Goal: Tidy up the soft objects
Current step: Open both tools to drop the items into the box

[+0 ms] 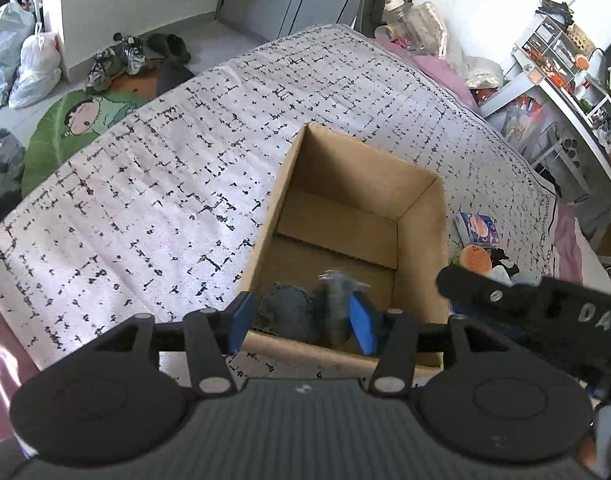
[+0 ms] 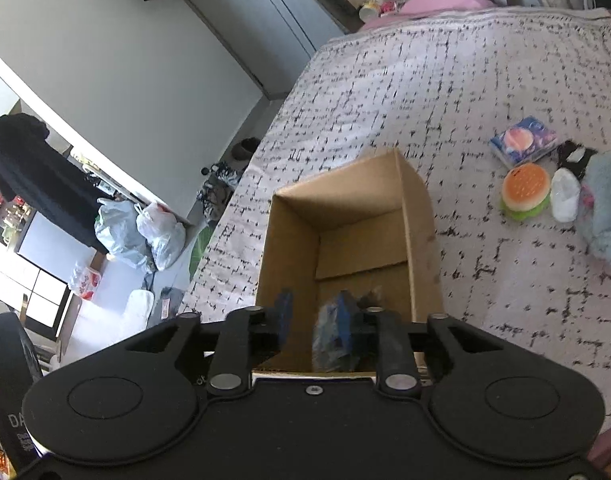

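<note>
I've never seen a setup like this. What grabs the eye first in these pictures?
First, the open cardboard box in the middle of a bed spread with black dashes; both tools hang over its near end, the left tool and the right tool, above dark soft things inside. Then the bright burger toy, lying right of the box among other soft items.

Sneakers sit on the floor beyond the bed's far edge, plastic bags heaped beside a cartoon rug, cluttered white shelves by the far corner.
</note>
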`<state>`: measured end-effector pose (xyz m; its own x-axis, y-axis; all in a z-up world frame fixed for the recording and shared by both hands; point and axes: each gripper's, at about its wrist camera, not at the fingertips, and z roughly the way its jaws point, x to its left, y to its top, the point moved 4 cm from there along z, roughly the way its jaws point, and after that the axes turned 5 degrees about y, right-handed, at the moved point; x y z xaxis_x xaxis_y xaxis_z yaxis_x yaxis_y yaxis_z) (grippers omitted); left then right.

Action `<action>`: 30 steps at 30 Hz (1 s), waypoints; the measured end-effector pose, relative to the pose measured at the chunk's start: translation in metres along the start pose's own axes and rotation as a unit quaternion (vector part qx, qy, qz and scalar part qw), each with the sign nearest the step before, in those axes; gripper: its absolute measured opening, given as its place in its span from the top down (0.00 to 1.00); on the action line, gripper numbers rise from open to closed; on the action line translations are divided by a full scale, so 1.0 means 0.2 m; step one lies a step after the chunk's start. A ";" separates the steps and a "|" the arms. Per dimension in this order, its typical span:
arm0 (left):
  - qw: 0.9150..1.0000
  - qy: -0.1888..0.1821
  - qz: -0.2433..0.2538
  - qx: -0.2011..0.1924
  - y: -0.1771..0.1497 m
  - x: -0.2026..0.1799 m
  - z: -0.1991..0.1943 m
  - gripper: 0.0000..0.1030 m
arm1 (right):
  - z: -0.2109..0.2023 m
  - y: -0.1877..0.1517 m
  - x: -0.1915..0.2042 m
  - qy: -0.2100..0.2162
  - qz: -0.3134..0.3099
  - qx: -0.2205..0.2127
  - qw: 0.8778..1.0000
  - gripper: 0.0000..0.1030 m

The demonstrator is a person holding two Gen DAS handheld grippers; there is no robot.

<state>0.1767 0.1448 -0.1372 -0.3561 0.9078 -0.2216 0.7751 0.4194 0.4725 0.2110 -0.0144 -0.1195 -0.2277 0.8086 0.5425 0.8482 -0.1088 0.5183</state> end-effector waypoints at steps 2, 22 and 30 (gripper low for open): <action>1.000 0.005 0.003 -0.001 0.00 -0.01 -0.01 0.41 | -0.04 0.01 -0.02 0.002 0.004 -0.005 1.000 0.72; 0.999 0.022 0.034 -0.025 -0.05 -0.19 -0.17 0.28 | -0.30 0.01 -0.23 -0.017 0.000 -0.027 0.999 0.40; 0.998 0.023 0.049 -0.026 -0.07 -0.32 -0.19 0.27 | -0.39 0.03 -0.34 -0.033 -0.005 -0.042 0.999 0.23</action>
<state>0.1692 0.0813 -0.0968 -0.3048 0.9430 -0.1337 0.7797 0.3277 0.5335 0.1932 -0.1151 -0.1010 -0.2019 0.8454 0.4945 0.8029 -0.1463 0.5779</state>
